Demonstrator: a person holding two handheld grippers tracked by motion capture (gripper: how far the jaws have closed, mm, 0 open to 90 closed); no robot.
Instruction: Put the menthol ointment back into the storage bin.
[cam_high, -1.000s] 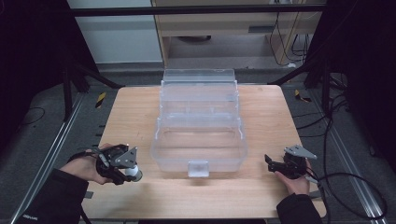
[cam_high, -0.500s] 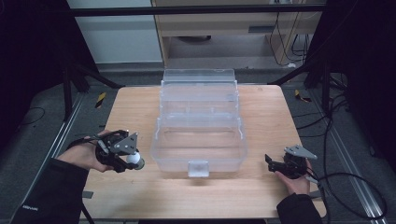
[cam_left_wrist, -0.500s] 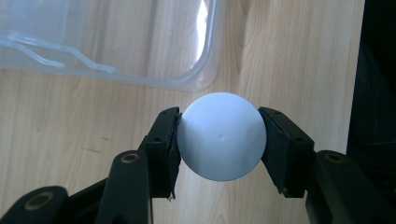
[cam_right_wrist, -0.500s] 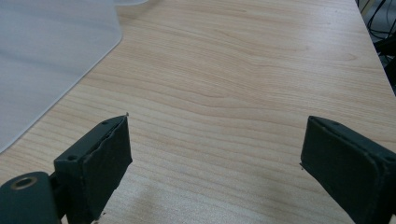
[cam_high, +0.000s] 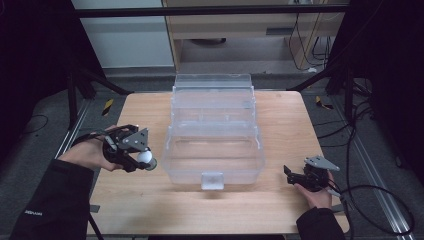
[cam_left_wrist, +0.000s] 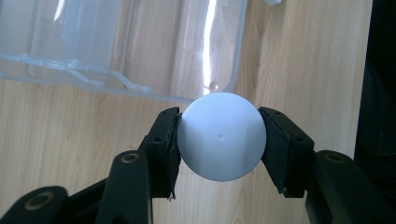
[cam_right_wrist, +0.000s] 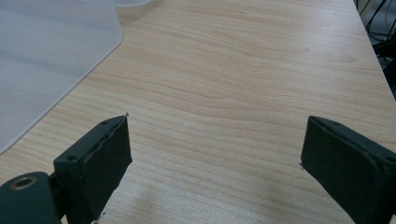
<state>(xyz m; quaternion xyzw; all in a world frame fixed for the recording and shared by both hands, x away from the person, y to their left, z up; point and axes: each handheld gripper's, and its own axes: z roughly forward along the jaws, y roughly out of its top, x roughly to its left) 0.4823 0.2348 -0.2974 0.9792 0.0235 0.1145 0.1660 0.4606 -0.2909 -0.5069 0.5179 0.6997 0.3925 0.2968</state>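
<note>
Holding a white ball (cam_left_wrist: 221, 136) between the left gripper (cam_high: 131, 151)'s jaws, I am keeping it just beside the left wall of the clear plastic box (cam_high: 215, 150) on the wooden table (cam_high: 280, 210). My right gripper (cam_right_wrist: 215, 163) is resting wide apart and empty near the box's right side. I am judging the pinch as risky: smooth and round, the ball could squirt out and roll off the table.

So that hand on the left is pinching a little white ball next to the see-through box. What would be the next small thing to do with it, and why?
Probably carry the ball a little to the right, over the rim of the clear box. The left gripper already holds it between both jaws, just beside the box's open front section. The right gripper rests open over bare table, so it seems to be waiting.
</note>
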